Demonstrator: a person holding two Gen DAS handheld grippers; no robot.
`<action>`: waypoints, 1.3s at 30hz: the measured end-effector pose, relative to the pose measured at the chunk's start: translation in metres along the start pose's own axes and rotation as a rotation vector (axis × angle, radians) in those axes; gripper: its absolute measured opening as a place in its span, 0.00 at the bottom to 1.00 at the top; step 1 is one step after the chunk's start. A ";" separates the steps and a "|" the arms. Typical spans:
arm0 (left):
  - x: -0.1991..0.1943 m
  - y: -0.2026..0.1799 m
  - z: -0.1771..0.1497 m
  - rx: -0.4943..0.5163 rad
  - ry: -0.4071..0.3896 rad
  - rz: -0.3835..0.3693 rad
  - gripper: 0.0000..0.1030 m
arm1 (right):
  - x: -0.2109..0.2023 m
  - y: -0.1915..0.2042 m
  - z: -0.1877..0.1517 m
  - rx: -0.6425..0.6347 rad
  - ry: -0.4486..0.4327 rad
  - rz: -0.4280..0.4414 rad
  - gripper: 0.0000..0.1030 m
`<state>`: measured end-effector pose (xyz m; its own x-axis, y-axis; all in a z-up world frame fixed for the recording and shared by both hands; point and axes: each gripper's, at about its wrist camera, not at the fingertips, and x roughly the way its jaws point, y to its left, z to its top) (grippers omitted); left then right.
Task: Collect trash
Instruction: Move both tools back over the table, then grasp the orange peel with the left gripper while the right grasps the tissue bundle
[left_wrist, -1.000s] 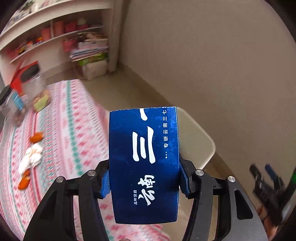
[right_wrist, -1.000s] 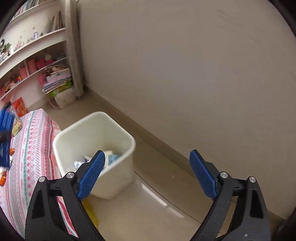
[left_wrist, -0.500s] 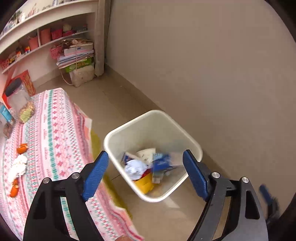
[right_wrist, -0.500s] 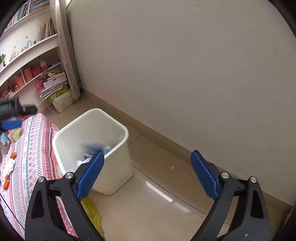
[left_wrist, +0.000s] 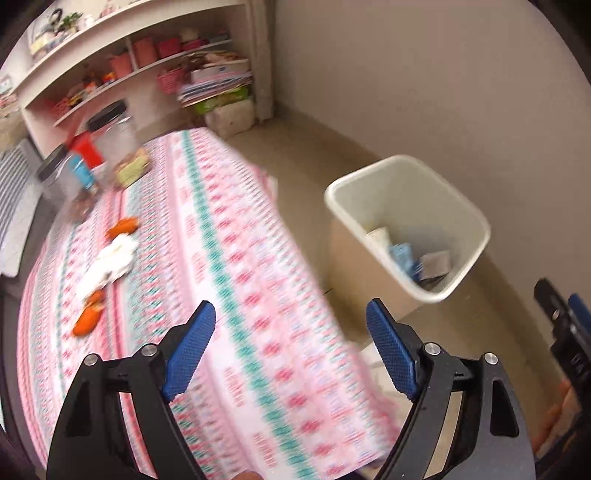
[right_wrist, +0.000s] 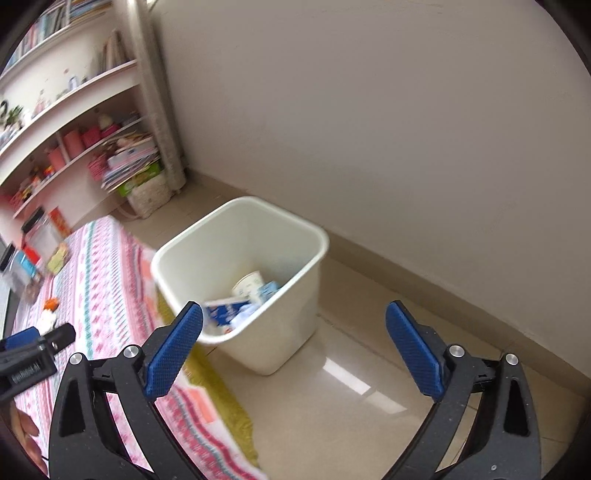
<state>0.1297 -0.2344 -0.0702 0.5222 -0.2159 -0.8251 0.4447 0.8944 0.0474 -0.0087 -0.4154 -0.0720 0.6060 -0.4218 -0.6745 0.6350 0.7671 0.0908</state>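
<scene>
Pink-patterned tablecloth (left_wrist: 229, 258) bears tissue (left_wrist: 110, 258) at 10 o'clock; left gripper (left_wrist: 291, 350) and right gripper (right_wrist: 293, 350) gape empty, bin (right_wrist: 258, 343) positioned tableside for drops.

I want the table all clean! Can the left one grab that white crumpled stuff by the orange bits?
Probably yes. The left hand-held gripper is open and empty above the tablecloth, and nothing stands between it and the white tissue. The jars sit farther back, out of the way.
</scene>
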 end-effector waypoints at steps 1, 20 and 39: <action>0.000 0.009 -0.008 -0.003 0.006 0.020 0.80 | -0.002 0.010 -0.006 -0.016 0.009 0.019 0.93; -0.002 0.117 -0.082 -0.084 0.087 0.161 0.81 | -0.033 0.127 -0.062 -0.239 0.054 0.167 0.93; 0.062 0.231 -0.049 -0.153 0.172 0.126 0.81 | 0.002 0.157 -0.074 -0.323 0.147 0.153 0.93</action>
<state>0.2289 -0.0215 -0.1380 0.4292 -0.0405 -0.9023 0.2617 0.9617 0.0814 0.0566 -0.2599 -0.1135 0.5923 -0.2348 -0.7708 0.3448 0.9384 -0.0210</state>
